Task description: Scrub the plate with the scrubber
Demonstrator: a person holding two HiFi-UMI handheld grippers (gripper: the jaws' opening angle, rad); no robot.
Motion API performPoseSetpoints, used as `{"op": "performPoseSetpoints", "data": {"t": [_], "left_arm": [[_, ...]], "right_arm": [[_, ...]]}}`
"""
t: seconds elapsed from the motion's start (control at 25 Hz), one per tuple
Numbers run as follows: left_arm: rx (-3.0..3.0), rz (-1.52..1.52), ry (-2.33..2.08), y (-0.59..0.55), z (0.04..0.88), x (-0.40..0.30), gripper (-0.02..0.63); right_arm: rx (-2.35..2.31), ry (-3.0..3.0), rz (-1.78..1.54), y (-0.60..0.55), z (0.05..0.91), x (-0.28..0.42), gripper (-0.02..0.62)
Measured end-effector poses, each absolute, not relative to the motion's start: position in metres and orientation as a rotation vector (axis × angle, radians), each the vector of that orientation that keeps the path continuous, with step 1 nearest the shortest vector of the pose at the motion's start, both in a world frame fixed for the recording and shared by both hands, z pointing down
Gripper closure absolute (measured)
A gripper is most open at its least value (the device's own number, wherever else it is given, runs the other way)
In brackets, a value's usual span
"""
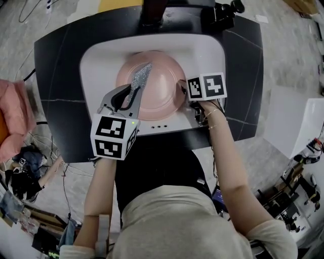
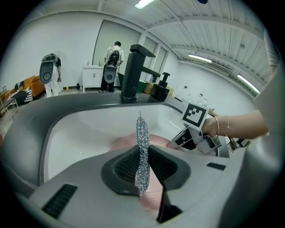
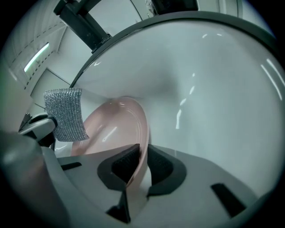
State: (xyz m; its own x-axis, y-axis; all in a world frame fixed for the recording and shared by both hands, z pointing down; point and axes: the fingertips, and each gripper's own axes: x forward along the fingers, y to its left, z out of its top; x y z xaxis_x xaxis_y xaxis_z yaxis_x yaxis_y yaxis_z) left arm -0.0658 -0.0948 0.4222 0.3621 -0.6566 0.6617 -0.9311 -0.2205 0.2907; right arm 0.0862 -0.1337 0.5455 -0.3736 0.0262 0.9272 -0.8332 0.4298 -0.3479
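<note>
So the whole setup is one dark countertop (image 1: 55, 76), nearly black, with rounded corners and a couple of thin pale veins running across it. Sunk into the middle is a white basin (image 1: 98, 58), a rounded-square shape with a wide rim. There are three tiny slots (image 1: 159, 126) on its near edge. A chunky black faucet (image 1: 152, 12) stands at the back, right behind the basin. Some black gear (image 1: 223, 12) is parked on the back right corner, but I can't really tell what it is. Down in the basin there's a pink plate (image 1: 157, 86) that takes up most of the bowl. I can't tell if it's resting flat on the bottom.
</note>
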Motion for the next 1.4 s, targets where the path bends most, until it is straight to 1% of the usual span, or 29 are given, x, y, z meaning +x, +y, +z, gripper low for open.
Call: {"op": "performPoseSetpoints", "data": {"t": [0.2, 0.36, 0.96, 1.4], "left_arm": [[1.999, 0.621, -1.286, -0.098, 0.436, -0.051, 0.529], [2.075, 0.729, -1.199, -0.095, 0.439, -0.037, 0.529], [2.329, 1.205, -0.808, -0.067, 0.456, 0.024, 0.529], [2.355, 1.294, -0.602, -0.051, 0.482, 0.043, 0.528]], "right_arm": [[0.686, -1.789, 1.102, -0.136, 0.539, 0.077, 0.538], [0.738, -1.877, 1.168, -0.143, 0.527, 0.069, 0.551], [0.809, -1.963, 1.292, -0.146, 0.508, 0.067, 0.543], [0.863, -1.98, 1.286, -0.145, 0.497, 0.068, 0.541]]}}
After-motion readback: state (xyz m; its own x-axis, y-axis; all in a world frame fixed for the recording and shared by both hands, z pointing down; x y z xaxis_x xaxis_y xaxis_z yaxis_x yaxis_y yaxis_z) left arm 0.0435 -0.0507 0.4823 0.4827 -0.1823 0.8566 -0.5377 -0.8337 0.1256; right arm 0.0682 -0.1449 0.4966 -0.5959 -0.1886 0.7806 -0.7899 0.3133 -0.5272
